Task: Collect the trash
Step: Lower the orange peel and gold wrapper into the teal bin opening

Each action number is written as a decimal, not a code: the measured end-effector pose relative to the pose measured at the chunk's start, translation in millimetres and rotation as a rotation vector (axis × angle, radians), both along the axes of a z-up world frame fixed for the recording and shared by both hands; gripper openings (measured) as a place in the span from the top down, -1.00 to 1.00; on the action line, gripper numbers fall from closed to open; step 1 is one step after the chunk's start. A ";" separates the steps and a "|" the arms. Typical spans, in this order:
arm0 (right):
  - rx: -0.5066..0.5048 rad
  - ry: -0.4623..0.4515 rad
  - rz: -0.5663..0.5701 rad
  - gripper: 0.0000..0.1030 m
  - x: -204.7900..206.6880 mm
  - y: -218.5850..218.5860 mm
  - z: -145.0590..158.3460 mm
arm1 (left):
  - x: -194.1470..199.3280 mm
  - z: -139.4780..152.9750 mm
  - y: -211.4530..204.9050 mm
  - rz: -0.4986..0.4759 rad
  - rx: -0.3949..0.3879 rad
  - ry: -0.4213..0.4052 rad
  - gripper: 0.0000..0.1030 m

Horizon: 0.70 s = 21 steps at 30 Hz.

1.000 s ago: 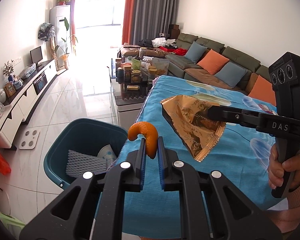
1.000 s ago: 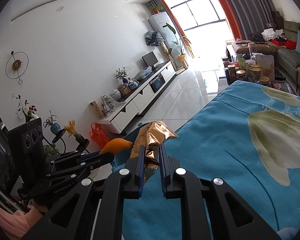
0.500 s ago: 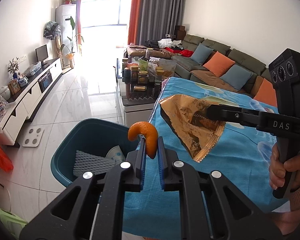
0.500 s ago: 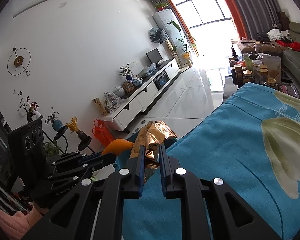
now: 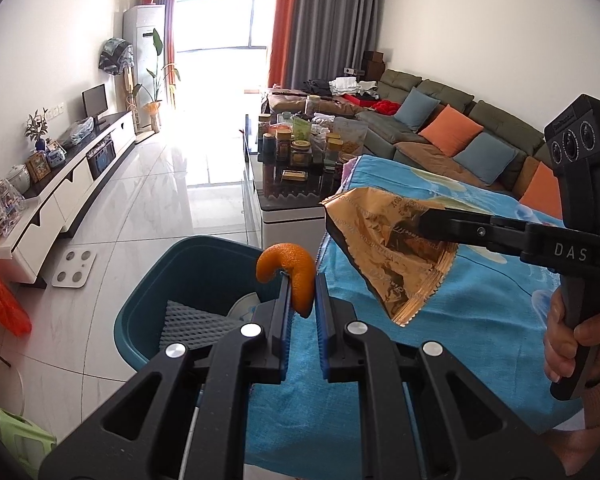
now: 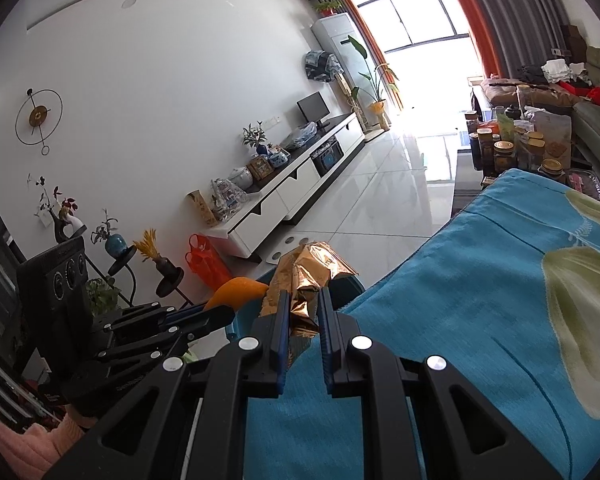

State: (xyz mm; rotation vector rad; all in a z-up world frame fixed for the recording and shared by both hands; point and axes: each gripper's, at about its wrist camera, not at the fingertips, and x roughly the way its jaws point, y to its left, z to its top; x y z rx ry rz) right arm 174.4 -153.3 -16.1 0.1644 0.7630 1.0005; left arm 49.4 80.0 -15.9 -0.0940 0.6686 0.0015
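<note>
Over the last second I have swung both loads toward the teal bin (image 5: pixel 148 312), which now sits at 9 o'clock of the left gripper (image 5: pixel 302 300); release looks close. Its jaws pinch a curled, dimpled orange peel (image 5: pixel 290 270). The right gripper (image 6: pixel 304 312) clamps a crinkled gold foil wrapper (image 5: pixel 384 248) above the blue-clothed worktop (image 5: pixel 460 320).

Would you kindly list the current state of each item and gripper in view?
Left gripper: shut on the curled orange peel, held above the bin's rim.
Right gripper: shut on the crumpled gold foil wrapper, lifted off the blue floral tablecloth.
Teal plastic bin: open, already holding white foam netting.
</note>
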 end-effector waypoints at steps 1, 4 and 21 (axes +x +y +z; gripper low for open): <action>0.000 0.000 0.001 0.76 -0.3 0.0 -1.1 | 0.4 -0.3 -0.6 0.002 -0.001 0.001 0.78; -0.003 0.000 0.004 0.76 -0.1 3.8 -0.8 | 1.6 -0.4 0.4 0.007 0.001 0.001 0.78; -0.015 -0.009 0.027 0.76 2.0 20.2 -1.1 | 7.0 -2.0 7.5 0.044 -0.003 0.006 0.78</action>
